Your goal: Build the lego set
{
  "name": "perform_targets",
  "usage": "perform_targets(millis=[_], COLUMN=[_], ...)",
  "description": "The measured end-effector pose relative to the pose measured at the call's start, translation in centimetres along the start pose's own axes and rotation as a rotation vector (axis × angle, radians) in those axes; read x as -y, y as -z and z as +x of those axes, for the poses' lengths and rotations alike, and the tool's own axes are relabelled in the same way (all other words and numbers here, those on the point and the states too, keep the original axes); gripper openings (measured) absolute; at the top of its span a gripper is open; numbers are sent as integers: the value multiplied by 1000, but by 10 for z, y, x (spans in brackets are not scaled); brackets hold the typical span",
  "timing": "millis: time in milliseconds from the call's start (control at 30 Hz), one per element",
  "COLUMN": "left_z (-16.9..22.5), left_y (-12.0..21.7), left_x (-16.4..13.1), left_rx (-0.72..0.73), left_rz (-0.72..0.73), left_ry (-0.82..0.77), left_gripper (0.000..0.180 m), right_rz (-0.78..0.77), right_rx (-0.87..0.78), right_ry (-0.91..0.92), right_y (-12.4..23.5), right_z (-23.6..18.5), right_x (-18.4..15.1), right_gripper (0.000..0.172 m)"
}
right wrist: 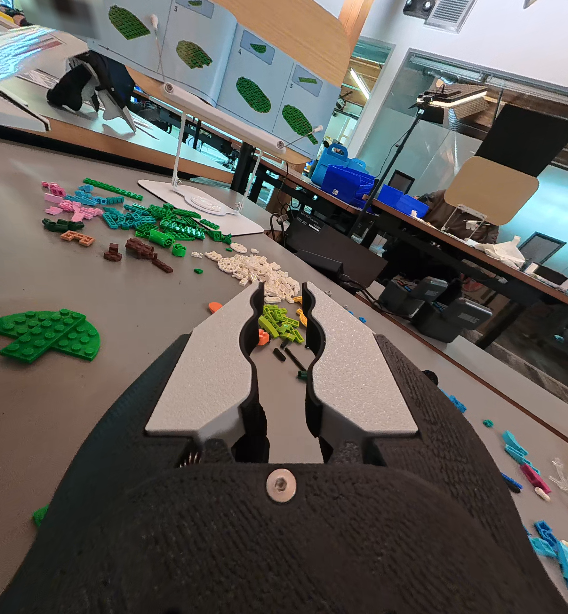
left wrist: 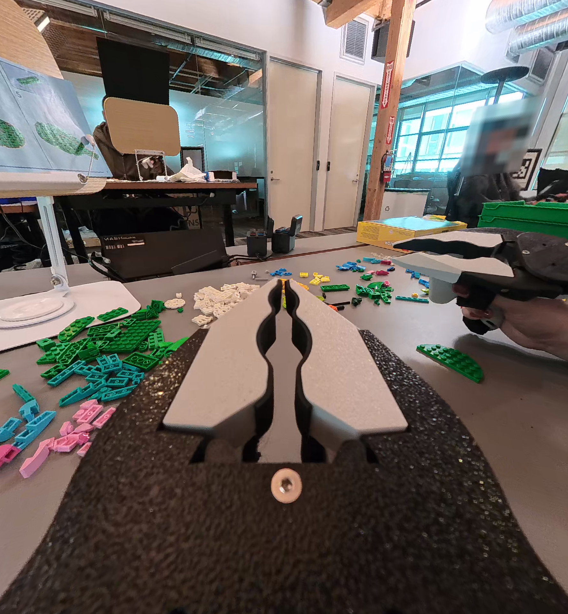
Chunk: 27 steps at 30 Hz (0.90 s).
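My left gripper (left wrist: 283, 282) is shut with nothing showing between its tips; it hovers above the grey table (left wrist: 409, 432), pointing toward a pile of white pieces (left wrist: 219, 299). My right gripper (right wrist: 282, 287) is open and empty, tilted above a small heap of lime-green pieces (right wrist: 281, 324). It also shows in the left wrist view (left wrist: 396, 253), held by a hand at the right. A green rounded plate assembly (right wrist: 46, 335) lies flat on the table to its left; in the left wrist view it (left wrist: 452, 362) lies below the hand.
Piles of green and teal pieces (left wrist: 109, 339), pink and blue pieces (left wrist: 43, 432), and brown pieces (right wrist: 139, 249) lie at the left. The instruction booklet (right wrist: 229, 66) stands on a white stand (left wrist: 53, 299). A yellow box (left wrist: 409, 229) and green crate (left wrist: 538, 216) sit at the far right. My hands' fingertips stand some 20 centimeters from each other.
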State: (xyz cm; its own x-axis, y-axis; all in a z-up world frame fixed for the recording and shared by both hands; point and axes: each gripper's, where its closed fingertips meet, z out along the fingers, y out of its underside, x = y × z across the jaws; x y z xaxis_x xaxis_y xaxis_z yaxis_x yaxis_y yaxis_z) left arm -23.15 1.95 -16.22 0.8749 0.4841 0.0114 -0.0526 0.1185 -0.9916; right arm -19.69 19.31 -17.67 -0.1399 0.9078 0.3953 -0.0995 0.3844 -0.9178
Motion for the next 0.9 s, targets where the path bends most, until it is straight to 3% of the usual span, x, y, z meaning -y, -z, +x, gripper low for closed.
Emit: perform_targets(millis=[433, 633, 767, 900], left_z=[7, -8, -22, -23], left_y=[-2, -1, 8, 13], left_x=[-2, 3, 16, 24], left_rx=[-63, 45, 127, 138], left_rz=[-12, 23, 104, 148], left_ry=[25, 26, 20, -9], left_gripper=[0, 0, 0, 0], right_rz=[-22, -95, -116, -324], right_rx=[-20, 19, 167, 423], right_ry=[102, 75, -107, -210], right_y=[-1, -8, -47, -115], right_z=[1, -4, -31, -81], right_x=[-4, -11, 19, 30], right_gripper=[13, 18, 28, 46])
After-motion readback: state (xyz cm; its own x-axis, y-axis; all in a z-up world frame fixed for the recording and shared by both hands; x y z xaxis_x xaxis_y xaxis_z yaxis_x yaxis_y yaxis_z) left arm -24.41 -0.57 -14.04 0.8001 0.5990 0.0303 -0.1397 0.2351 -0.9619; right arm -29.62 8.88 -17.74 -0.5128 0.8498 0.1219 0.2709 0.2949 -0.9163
